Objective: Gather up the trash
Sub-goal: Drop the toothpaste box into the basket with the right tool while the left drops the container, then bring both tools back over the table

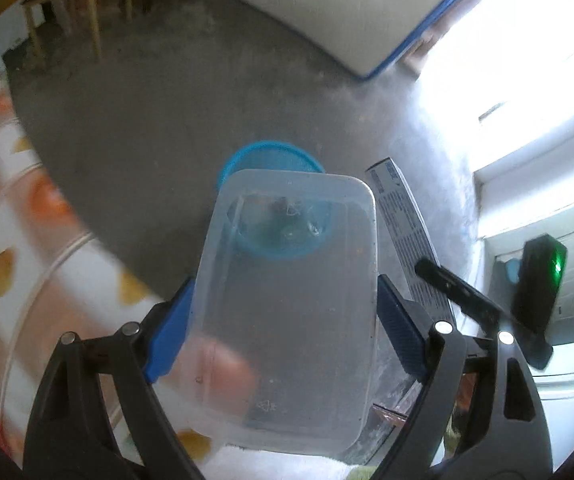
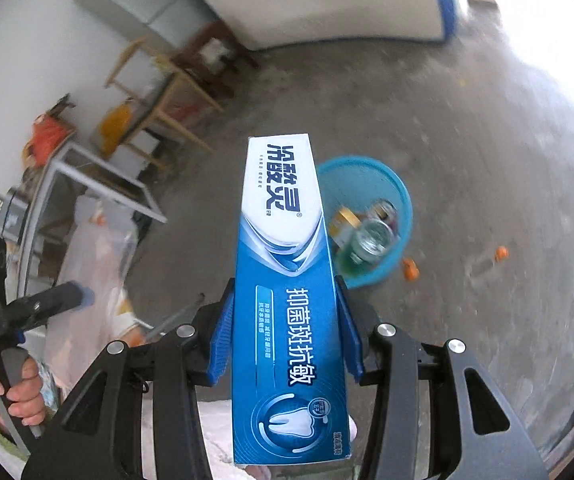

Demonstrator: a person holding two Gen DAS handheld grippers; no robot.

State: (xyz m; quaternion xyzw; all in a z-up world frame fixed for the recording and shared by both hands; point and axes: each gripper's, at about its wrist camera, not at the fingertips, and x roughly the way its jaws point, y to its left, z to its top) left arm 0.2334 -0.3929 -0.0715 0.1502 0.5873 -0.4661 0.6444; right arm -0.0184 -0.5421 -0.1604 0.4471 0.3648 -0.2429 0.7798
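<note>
Blue bin (image 2: 367, 220) on concrete floor (image 2: 487, 140), frame center-right, w/ a jar and cans inside. Left gripper (image 1: 283, 320) clamped on clear plastic tub (image 1: 287, 304), lower center. Right gripper (image 2: 287, 336) gripping toothpaste box (image 2: 287, 300), center frame.

Blue bin (image 1: 275, 200) mostly hidden behind container (image 1: 287, 300); tablecloth (image 1: 27, 220) blurred.

A wooden table (image 1: 67, 4) stands on the concrete floor (image 1: 167, 120) beside a white wall (image 1: 327, 8).
</note>
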